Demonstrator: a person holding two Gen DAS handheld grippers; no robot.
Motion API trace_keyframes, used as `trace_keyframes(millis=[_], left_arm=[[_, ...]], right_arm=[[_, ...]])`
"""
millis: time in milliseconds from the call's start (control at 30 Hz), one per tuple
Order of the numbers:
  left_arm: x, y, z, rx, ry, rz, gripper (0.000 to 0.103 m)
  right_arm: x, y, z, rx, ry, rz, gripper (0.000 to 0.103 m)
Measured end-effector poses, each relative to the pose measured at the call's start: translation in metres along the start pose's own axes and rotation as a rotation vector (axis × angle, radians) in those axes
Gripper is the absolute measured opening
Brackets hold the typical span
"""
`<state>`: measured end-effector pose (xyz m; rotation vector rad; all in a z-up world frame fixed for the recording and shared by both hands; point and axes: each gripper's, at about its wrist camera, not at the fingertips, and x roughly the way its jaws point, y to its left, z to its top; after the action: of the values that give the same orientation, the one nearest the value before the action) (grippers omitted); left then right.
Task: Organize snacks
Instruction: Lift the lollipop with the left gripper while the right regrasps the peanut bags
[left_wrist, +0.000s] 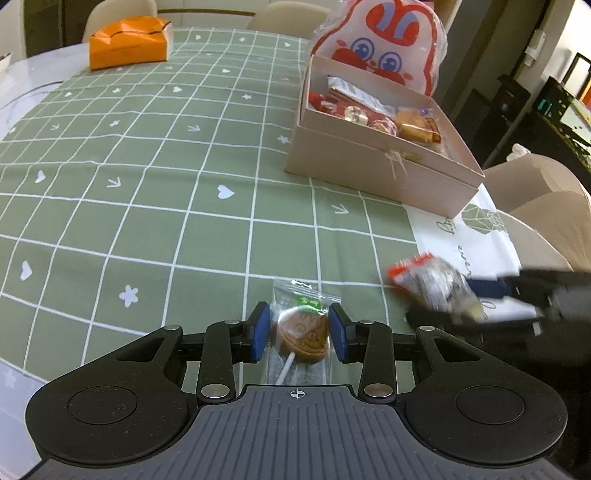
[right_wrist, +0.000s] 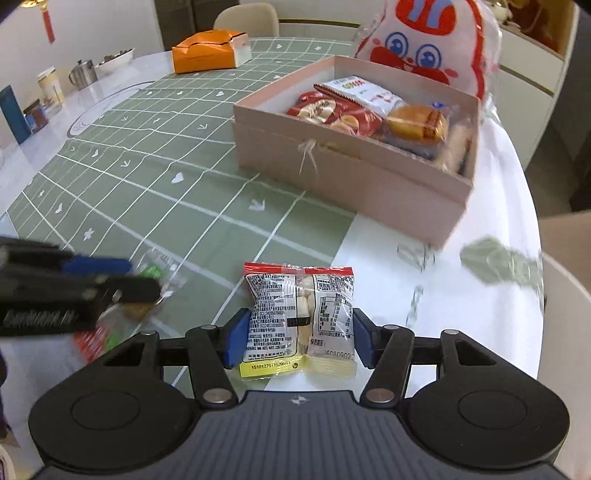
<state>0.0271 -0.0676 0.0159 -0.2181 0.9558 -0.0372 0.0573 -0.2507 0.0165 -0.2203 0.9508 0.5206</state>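
Left claw (left_wrist: 299, 334) stands narrowed around a brown round lollipop in a clear crinkly wrapper (left_wrist: 300, 332), its blue pads (left_wrist: 260, 330) beside the stiff, brittle disc, best taken at its edges. Right claw (right_wrist: 298, 334) pinches a small clear packet of pale candies with a red top strip (right_wrist: 300, 314) across its soft, light, slippery middle; the open pink cardboard box (right_wrist: 354, 177) lies ahead, slightly right.

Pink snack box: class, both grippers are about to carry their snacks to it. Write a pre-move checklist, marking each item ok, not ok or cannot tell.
1. Left gripper closed on the wrapped lollipop: ok.
2. Right gripper pads pressing the nut packet: ok.
3. Pink snack box open on top: ok.
4. Free room inside the box: cannot tell; snacks already fill most of it.
5. Path over the green tablecloth to the box unobstructed: ok.
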Motion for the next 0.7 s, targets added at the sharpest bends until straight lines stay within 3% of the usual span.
trace_keyframes(millis=[233,433,700], left_arm=[[0.004,-0.003,0.008,0.071,0.06,-0.011,0.041],[0.006,-0.002,0.016,0.125,0.13,-0.041,0.041],[0.007,0.001,0.018,0.178,0.15,-0.079,0.041]], right_arm=[[-0.011,0.02,-0.028,-0.012,-0.054,-0.018,0.073],[-0.01,0.024,-0.032,0.052,-0.094,-0.045,0.078],[-0.006,0.034,-0.032,0.102,-0.09,-0.116,0.084]])
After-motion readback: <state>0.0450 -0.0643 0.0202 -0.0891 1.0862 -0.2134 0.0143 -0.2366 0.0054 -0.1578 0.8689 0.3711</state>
